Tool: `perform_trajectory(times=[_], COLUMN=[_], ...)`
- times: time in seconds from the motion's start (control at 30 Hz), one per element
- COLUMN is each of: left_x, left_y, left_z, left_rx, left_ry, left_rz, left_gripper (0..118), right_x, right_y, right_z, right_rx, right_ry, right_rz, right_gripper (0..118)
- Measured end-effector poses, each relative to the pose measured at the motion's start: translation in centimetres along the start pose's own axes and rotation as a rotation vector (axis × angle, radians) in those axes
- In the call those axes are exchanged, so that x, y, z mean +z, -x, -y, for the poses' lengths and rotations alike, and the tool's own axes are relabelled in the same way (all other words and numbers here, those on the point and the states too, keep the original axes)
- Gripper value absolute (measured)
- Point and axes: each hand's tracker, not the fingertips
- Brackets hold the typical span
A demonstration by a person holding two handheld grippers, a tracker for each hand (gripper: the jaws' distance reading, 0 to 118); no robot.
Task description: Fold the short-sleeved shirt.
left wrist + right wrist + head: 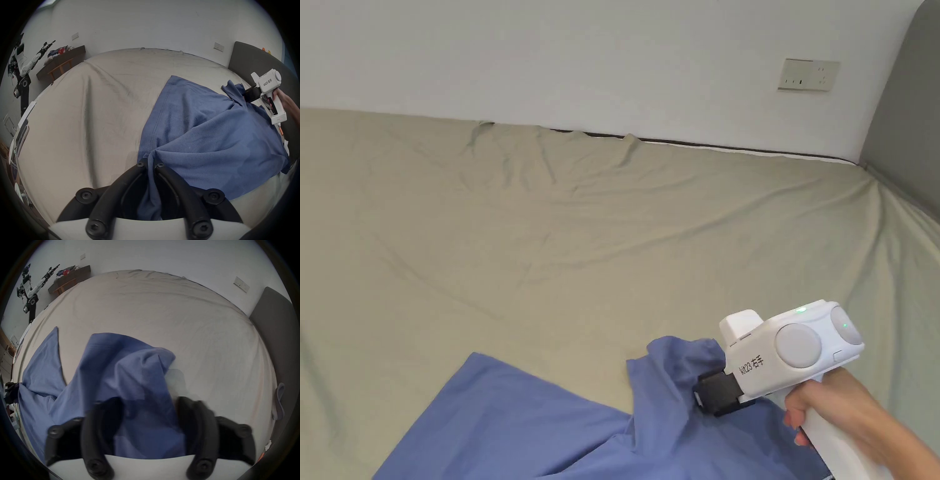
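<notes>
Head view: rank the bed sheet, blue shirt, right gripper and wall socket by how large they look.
1. bed sheet
2. blue shirt, partly cut off by the frame
3. right gripper, enlarged by nearness to the camera
4. wall socket

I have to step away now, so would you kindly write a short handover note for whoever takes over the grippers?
Left gripper: shut on a bunched edge of the blue shirt.
Right gripper: jaws apart with shirt fabric draped between them; the view is blurred, so its grip cannot be confirmed.
Shirt: lies rumpled on the bed sheet, near the person's side.
Done: no neat fold is visible yet.
Left: probably spread it flat, then fold sleeves and body.
</notes>
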Motion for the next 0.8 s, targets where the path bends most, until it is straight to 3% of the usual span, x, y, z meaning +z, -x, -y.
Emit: perform_trajectory(times=[0.03,0.07,0.1,0.13,0.23,0.33,0.43,0.57,0.63,0.73,0.8], left_x=[0.0,0.0,0.0,-0.1,-0.3,-0.4,-0.4,-0.2,1.4,5.8,9.4], left_y=[0.0,0.1,0.1,0.1,0.1,1.0,1.1,1.9,1.2,-0.3,-0.9], left_z=[0.0,-0.2,-0.3,-0.4,-0.7,-1.3,-2.6,-5.9,-8.7,-12.9,-16.0], left_rx=[0.004,0.012,0.017,0.021,0.055,0.184,0.220,0.286,0.263,0.141,0.136], left_ry=[0.002,0.001,0.000,-0.008,-0.043,-0.039,-0.077,-0.176,-0.198,-0.345,-0.453], left_rz=[0.003,0.008,0.010,0.015,0.028,0.071,0.110,0.180,0.168,0.149,0.179], left_gripper=[2,2,2,2,2,2,2,2,2,2,2], right_x=[0.4,0.7,0.9,1.0,1.9,4.1,7.2,13.1,16.6,22.5,27.1], right_y=[0.3,0.4,0.4,0.5,0.9,1.6,1.8,2.6,2.7,2.3,2.2], right_z=[0.2,0.3,0.5,0.7,1.8,3.0,4.4,5.4,5.9,6.4,6.6], right_rx=[0.001,0.017,0.035,0.035,0.017,0.022,-0.063,-0.051,-0.055,-0.113,-0.123], right_ry=[-0.017,-0.032,-0.052,-0.064,-0.098,-0.175,-0.310,-0.471,-0.550,-0.698,-0.795], right_rz=[0.017,0.012,-0.018,-0.025,-0.003,0.013,0.016,0.070,0.112,0.142,0.188], right_gripper=[62,48,15,2,2,2,1,1,1,1,1])
